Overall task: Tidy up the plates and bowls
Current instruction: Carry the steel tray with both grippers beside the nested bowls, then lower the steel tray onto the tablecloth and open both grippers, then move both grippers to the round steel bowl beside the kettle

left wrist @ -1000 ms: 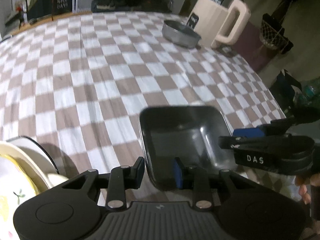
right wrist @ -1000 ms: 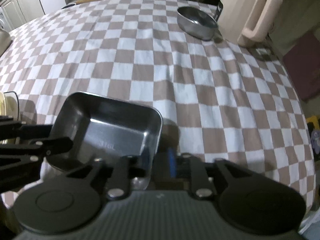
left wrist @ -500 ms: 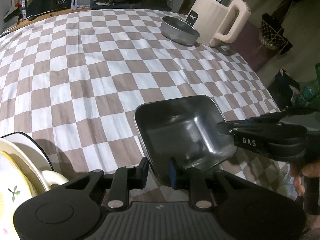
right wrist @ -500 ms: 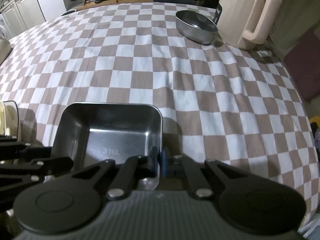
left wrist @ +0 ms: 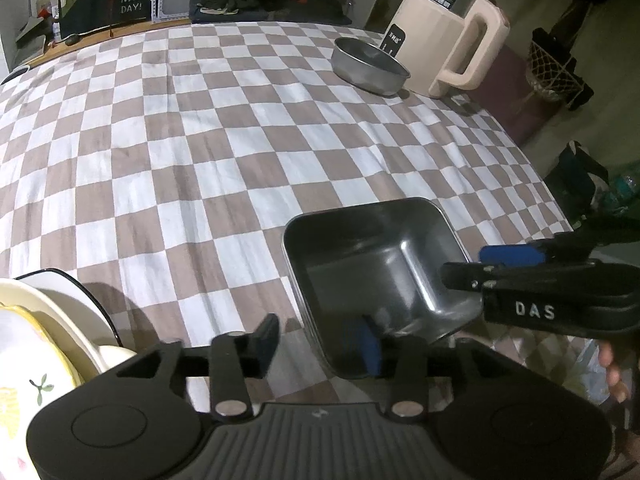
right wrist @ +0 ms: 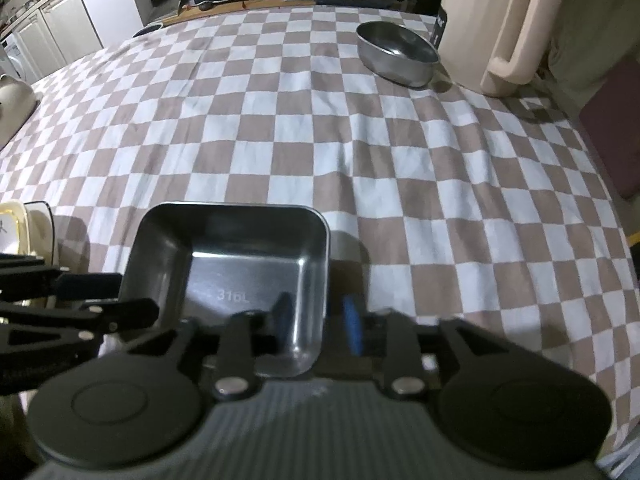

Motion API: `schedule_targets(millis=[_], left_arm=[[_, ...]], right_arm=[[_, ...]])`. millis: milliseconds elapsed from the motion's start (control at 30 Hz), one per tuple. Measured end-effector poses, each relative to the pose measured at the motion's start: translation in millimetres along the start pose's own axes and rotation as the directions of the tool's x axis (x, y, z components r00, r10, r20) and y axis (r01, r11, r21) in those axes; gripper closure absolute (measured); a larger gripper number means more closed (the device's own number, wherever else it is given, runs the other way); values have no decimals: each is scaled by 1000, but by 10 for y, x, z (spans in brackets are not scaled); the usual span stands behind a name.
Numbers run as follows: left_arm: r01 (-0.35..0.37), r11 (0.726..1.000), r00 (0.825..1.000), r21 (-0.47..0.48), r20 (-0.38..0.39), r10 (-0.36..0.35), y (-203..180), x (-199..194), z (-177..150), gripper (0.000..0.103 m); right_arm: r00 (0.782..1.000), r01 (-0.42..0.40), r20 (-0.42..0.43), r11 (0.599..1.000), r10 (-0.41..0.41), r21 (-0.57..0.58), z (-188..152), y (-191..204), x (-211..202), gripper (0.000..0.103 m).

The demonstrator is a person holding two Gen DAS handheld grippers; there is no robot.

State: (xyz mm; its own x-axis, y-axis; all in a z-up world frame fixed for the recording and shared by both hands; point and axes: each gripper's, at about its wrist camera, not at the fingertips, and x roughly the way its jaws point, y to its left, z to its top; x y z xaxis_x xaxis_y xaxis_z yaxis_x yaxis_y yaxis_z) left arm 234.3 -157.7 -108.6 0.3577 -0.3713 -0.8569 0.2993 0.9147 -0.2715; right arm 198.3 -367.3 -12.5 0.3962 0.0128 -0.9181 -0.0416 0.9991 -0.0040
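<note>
A square steel bowl (left wrist: 372, 264) marked 316L (right wrist: 232, 264) sits on the checkered tablecloth near the front edge. My left gripper (left wrist: 318, 340) is open, its jaws astride the bowl's near-left wall, one finger inside. My right gripper (right wrist: 318, 318) is open, its jaws astride the bowl's near-right wall; it also shows in the left wrist view (left wrist: 500, 264). A round steel bowl (left wrist: 368, 66) stands far back, also in the right wrist view (right wrist: 396, 52). Cream plates and bowls (left wrist: 48, 328) are stacked at the near left.
A cream electric kettle (left wrist: 452, 36) stands beside the round bowl at the back right, also in the right wrist view (right wrist: 496, 20). The checkered tablecloth (left wrist: 200, 128) covers the table. The table's right edge drops off toward bags on the floor (left wrist: 576, 176).
Both grippers were shut on the square bowl's walls half a second ago and have opened. The bowl has come down onto the cloth.
</note>
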Motion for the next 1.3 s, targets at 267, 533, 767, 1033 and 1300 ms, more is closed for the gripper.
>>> schedule_targets(millis=[267,533,767,1033,1300], left_arm=[[-4,1000,1000,4,28,4,7,-64,0,17],[-14,999,992,41,122,9,9,-256,72,0],[-84,985,982,150,181,56,-5,-246,384,0],[-32,980,968,197,252,-19,5,38,1121,0],[-34,976,968,217,248,-21,-107,696,2000,0]], right_arm=[[1000,23,15,1000,-22,-8,-89,-37,-137,28],[987,23,157,998,-32,62,-223,-221,-422,0],[955,-8,294,988,-38,155,-70,-656,-573,0],[912,-77,410,969,-27,234,259,-1216,-168,0],[908,-189,419,874,-19,448,672,-1793,399,9]])
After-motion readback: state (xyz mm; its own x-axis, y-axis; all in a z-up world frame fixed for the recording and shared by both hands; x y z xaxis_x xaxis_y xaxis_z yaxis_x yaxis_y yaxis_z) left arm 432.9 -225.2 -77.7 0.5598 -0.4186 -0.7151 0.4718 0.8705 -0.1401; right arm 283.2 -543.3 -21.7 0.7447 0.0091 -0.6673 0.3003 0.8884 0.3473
